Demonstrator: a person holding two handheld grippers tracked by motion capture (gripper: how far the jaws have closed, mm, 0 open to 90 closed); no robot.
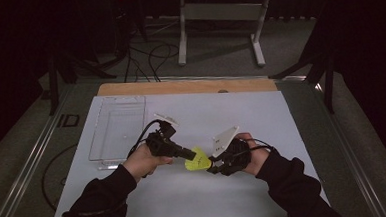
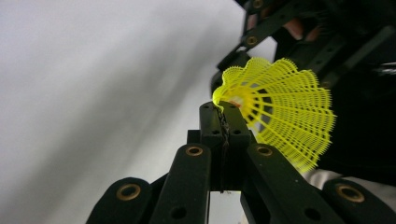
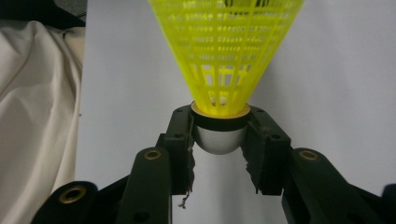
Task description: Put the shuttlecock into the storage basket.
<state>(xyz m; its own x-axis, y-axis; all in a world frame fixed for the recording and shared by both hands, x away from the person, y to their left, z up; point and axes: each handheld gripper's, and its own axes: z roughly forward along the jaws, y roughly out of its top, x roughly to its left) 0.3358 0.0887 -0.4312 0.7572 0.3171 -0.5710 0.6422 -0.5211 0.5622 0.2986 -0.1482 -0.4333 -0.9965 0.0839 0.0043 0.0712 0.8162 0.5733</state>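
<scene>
You hold the shuttlecock mid-air, right gripper clamping its cork, left gripper pinching the skirt rim; clear tray far left awaits.

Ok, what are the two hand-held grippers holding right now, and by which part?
Both hold one yellow shuttlecock. The right hand-held gripper clamps its rounded cap; the left hand-held gripper is shut on the rim of its mesh skirt.

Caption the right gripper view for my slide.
Right claw grips a yellow shuttlecock by its rounded cork above the white table.
</scene>
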